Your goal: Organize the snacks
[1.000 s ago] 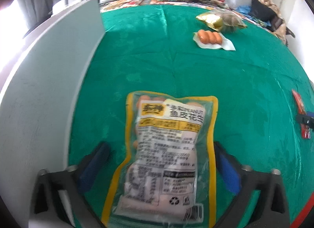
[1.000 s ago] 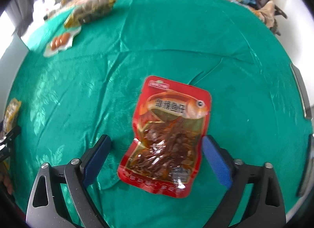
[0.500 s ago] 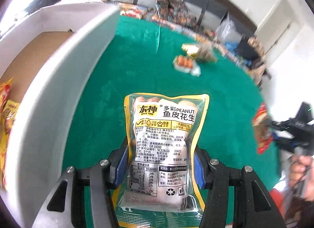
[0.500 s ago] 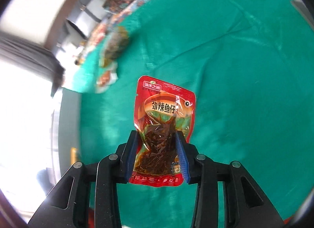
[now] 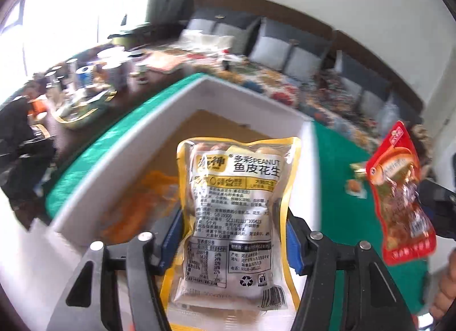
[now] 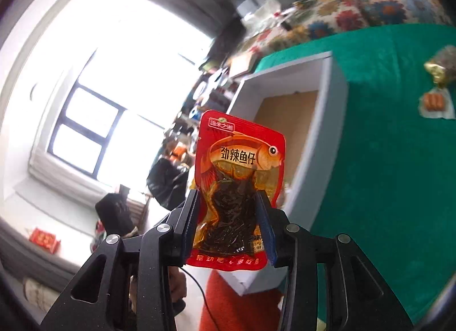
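Observation:
My left gripper is shut on a yellow-edged peanut packet and holds it above the open white box, which has a brown floor and orange packets inside. My right gripper is shut on a red fish snack packet and holds it in the air beside the white box. The red packet also shows in the left wrist view, to the right of the box.
The box stands on a green tablecloth. A sausage packet and a gold-ended bag lie at the far right of it. A cluttered side table and a sofa stand behind.
Both grippers closed on their packets, lifted them off the green cloth and carried them left toward the white box. The left packet now hangs over the box.

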